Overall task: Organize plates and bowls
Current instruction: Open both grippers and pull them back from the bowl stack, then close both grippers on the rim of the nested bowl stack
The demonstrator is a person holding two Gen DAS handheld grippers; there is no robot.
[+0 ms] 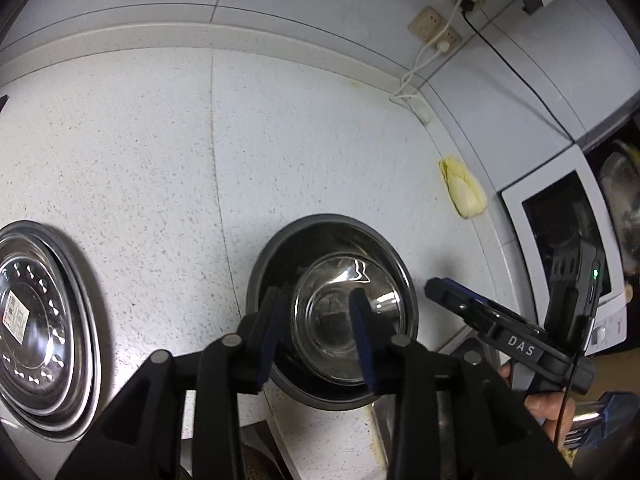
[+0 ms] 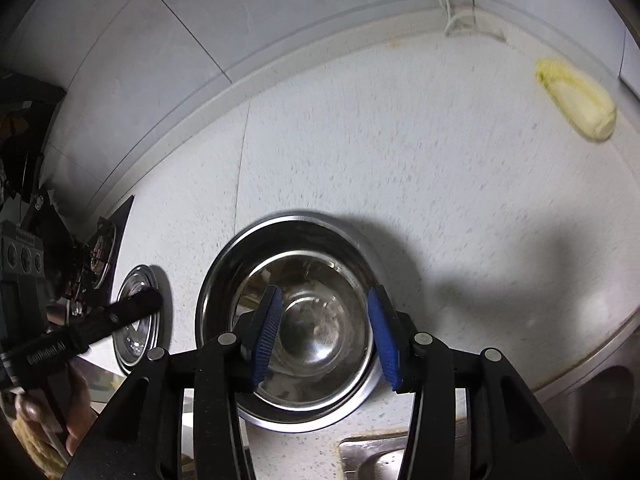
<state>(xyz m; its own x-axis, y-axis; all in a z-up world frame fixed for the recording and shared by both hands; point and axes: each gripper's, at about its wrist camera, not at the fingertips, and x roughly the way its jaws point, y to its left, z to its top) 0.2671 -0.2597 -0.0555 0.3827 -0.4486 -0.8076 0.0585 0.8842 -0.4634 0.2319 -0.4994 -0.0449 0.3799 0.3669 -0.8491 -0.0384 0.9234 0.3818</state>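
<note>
Left wrist view looks down on a white speckled stone counter (image 1: pixel 304 128). The left gripper (image 1: pixel 316 320) hangs over a round shiny steel bowl (image 1: pixel 276 256). A smaller shiny steel bowl (image 1: pixel 324 316) sits inside the big one. The gripper's two blue-padded fingers (image 1: pixel 270 336) are spread apart, and they pinch nothing. They sit above the small bowl, but I cannot tell if they touch it.

Off to the left lies a stack of flat round steel plates (image 1: pixel 40 328). The top plate has a paper sticker on it. The plates are well apart from the bowls.

The right gripper (image 1: pixel 440 292) shows at the right side of this view, just beside the big bowl. A hand (image 1: pixel 540 404) holds it.

A pale yellow cabbage (image 1: pixel 464 188) lies near the back wall. A white microwave oven (image 1: pixel 568 240) stands to the right of it. White wall sockets (image 1: pixel 432 28) with cords sit on the tiled wall.

Right wrist view shows the right gripper (image 2: pixel 326 336) above the same two bowls (image 2: pixel 288 320). Its blue fingers (image 2: pixel 384 340) are spread wide and hold nothing. A steel sink (image 2: pixel 592 400) lies at the lower right. The left gripper (image 2: pixel 144 300) reaches in over the plates (image 2: pixel 132 340).
</note>
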